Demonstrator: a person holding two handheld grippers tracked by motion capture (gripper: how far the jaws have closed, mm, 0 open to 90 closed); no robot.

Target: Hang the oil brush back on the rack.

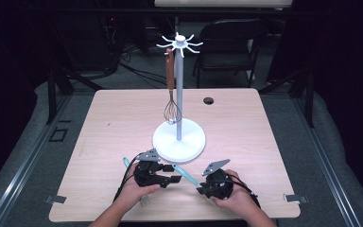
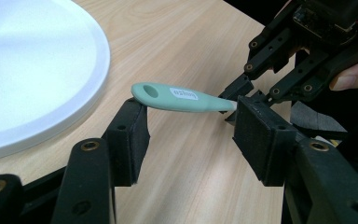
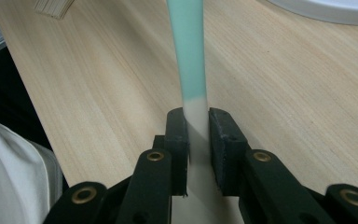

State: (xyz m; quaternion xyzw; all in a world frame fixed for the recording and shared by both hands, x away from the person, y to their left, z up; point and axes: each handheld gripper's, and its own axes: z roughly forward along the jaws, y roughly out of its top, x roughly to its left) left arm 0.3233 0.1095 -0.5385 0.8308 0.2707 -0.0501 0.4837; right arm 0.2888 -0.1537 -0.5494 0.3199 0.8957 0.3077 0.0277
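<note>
The right hand-held gripper (image 3: 197, 128) has its jaws closed on the pale neck of a mint-handled utensil (image 2: 182, 98), holding it just in front of the white stand base (image 1: 178, 141) and clear of the tabletop (image 1: 246, 123). The left hand-held gripper (image 2: 189, 140) stands wide open, with the utensil's handle end, where the hanging hole is, lying between its pads, one pad (image 2: 129, 135) right at the tip and no grip taken. This looks like a hand-over, or a re-grip, ahead of hanging the utensil on the stand's hook crown (image 1: 180, 43), where a wooden-handled whisk (image 1: 170, 90) already hangs beside the pole. The next move probably calls for the left jaws to close squarely on the handle below the hole, leaving the hole free, before the right lets go.
</note>
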